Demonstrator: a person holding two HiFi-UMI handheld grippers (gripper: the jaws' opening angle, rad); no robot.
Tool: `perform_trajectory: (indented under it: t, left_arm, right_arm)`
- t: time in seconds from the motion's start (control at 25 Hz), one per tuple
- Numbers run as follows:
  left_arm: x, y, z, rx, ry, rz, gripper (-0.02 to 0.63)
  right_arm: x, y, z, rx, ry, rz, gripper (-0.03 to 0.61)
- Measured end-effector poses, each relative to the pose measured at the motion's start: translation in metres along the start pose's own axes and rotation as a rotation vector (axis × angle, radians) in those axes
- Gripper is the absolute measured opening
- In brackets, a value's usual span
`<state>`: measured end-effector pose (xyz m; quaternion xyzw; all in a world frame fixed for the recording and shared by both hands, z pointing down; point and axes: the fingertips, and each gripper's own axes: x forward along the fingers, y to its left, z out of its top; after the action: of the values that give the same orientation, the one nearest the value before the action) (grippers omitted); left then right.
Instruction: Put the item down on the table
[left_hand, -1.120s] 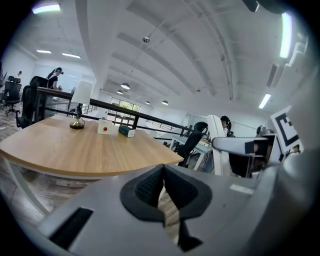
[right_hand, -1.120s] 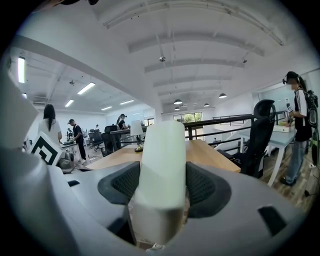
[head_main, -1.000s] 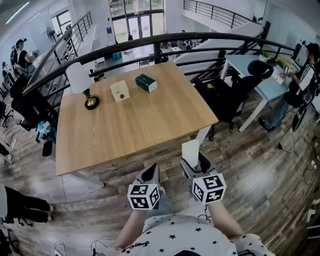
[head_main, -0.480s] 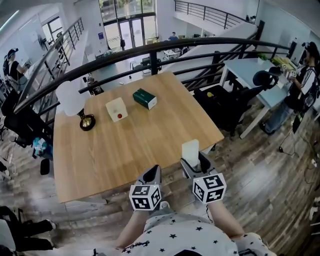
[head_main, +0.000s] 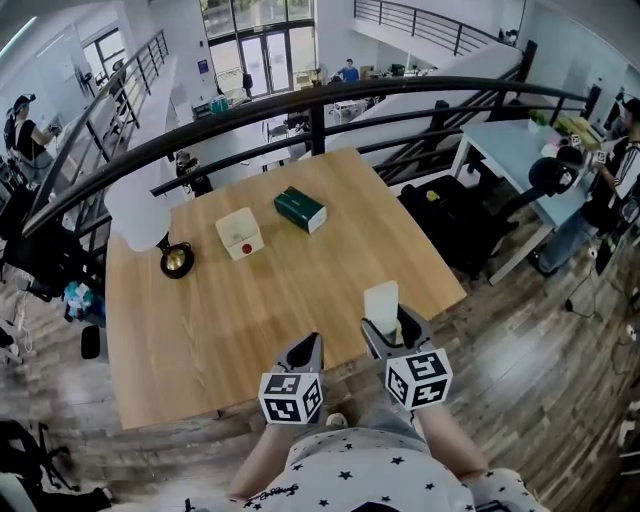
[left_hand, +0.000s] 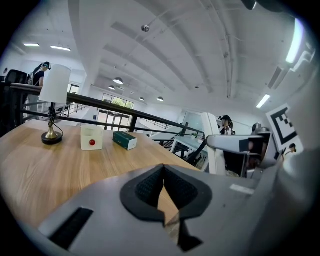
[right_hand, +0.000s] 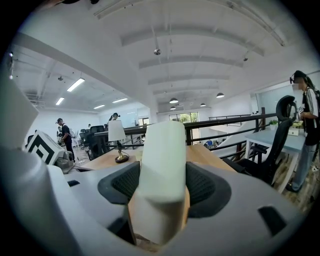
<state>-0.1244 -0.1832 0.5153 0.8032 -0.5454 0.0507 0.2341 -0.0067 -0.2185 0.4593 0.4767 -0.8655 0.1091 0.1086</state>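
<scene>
My right gripper (head_main: 389, 321) is shut on a pale, rounded rectangular block (head_main: 381, 300), held upright just above the near edge of the wooden table (head_main: 330, 280). In the right gripper view the block (right_hand: 161, 165) fills the gap between the two dark pads, which press on both its sides. My left gripper (head_main: 307, 343) is beside it on the left, also over the table's near edge. Its pads (left_hand: 150, 187) meet, with nothing between them.
Towards the far side of the table stand a white-shaded lamp (head_main: 140, 212), a white box with a red dot (head_main: 239, 233) and a dark green box (head_main: 301, 209). A black railing (head_main: 400, 90) curves behind. A black office chair (head_main: 455, 215) and a pale desk (head_main: 510, 140) are at the right.
Both grippers have moved forward together, from over the floor short of the table to over its near edge. The block has stayed in the right gripper.
</scene>
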Motion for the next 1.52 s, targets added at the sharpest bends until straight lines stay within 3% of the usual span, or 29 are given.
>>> perform_trajectory:
  t: [0.4,0.84,1.52]
  left_arm:
    - [0.043,0.033,0.01,-0.031,0.016,0.064,0.012]
    - [0.116,0.061,0.048,-0.079,0.013,0.168,0.012]
    - [0.168,0.079,0.053,-0.147,0.04,0.292,0.012]
  right_arm:
    - [0.065,-0.024,0.0,-0.017,0.051,0.06,0.281]
    - [0.155,-0.074,0.013,-0.089,0.146,0.165,0.281]
    - [0.246,-0.101,-0.063,-0.225,0.438,0.322,0.281]
